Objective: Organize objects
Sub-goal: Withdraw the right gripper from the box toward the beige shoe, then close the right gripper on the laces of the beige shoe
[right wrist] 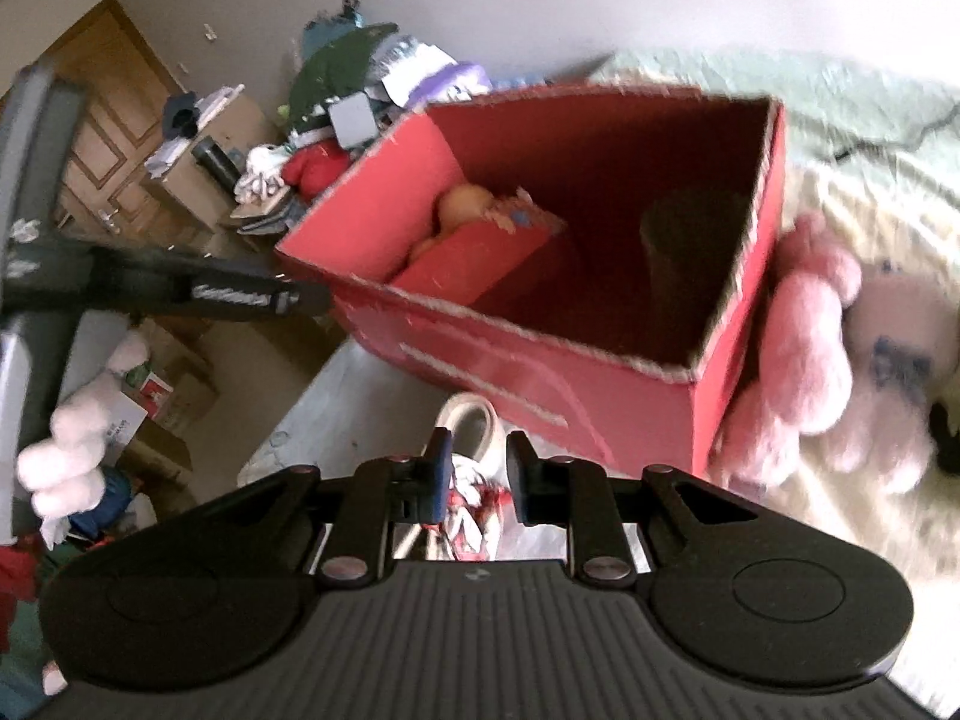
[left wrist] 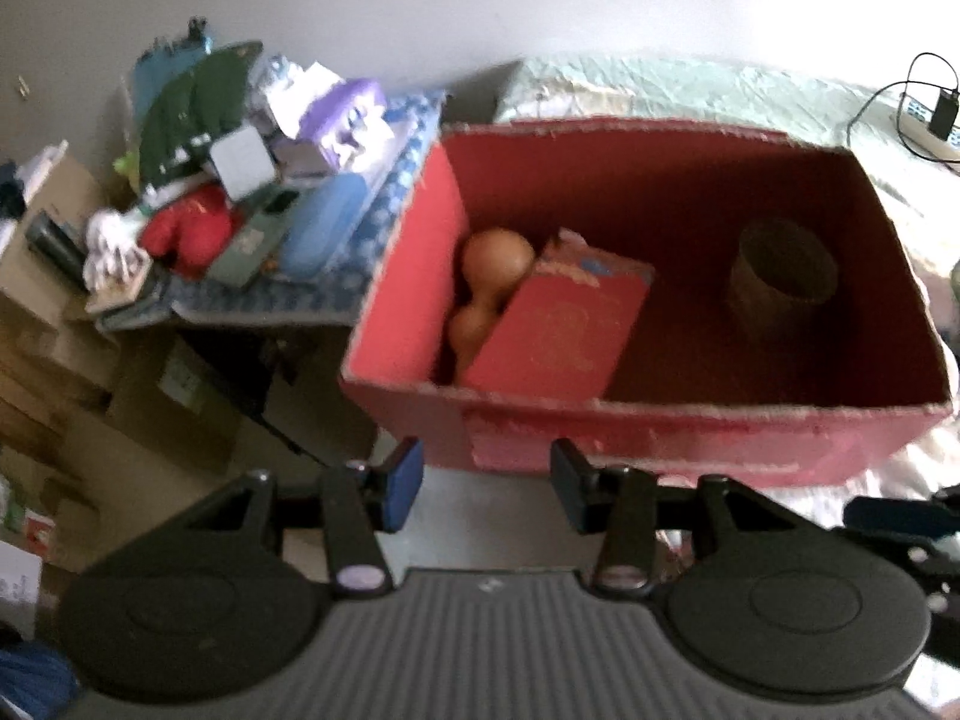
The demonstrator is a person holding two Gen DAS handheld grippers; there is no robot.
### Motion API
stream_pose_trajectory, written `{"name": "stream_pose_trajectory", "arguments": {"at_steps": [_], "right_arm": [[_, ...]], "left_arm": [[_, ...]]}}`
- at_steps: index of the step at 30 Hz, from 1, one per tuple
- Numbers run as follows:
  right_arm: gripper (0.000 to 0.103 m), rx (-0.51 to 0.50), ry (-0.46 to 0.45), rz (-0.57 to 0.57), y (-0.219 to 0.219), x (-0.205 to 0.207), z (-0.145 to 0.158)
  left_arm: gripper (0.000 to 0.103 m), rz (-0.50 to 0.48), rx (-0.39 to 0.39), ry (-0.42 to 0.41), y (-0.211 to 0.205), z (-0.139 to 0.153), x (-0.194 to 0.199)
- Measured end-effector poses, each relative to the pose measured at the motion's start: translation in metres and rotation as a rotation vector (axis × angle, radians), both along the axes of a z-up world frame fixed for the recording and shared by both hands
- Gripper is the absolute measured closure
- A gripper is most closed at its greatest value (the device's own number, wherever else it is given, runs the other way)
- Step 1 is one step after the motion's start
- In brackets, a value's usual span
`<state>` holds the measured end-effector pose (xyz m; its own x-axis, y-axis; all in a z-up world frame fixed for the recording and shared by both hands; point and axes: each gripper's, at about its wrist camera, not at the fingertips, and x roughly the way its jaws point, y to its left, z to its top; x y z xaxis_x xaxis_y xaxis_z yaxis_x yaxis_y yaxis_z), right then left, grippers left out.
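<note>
A red cardboard box stands open on the bed; it also shows in the right wrist view. Inside lie an orange gourd-shaped toy, a red booklet-like box leaning on it, and a brown cylinder. My left gripper is open and empty, just in front of the box's near wall. My right gripper is closed on a white ring-shaped item with red-and-white material below it, held before the box's near corner.
A pink plush toy lies against the box's right side on the bed. A cluttered side table with clothes and cases stands left of the box. Cardboard boxes sit on the floor at left. A cable and charger lie at far right.
</note>
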<state>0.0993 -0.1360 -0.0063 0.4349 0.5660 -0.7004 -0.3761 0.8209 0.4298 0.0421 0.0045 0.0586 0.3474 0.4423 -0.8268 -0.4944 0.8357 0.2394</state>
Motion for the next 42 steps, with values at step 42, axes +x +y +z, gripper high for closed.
{"name": "stream_pose_trajectory", "arguments": {"at_steps": [42], "right_arm": [[0.075, 0.168, 0.250, -0.102, -0.015, 0.017, -0.044]], "left_arm": [[0.035, -0.145, -0.354, 0.080, -0.053, -0.068, 0.000]]}}
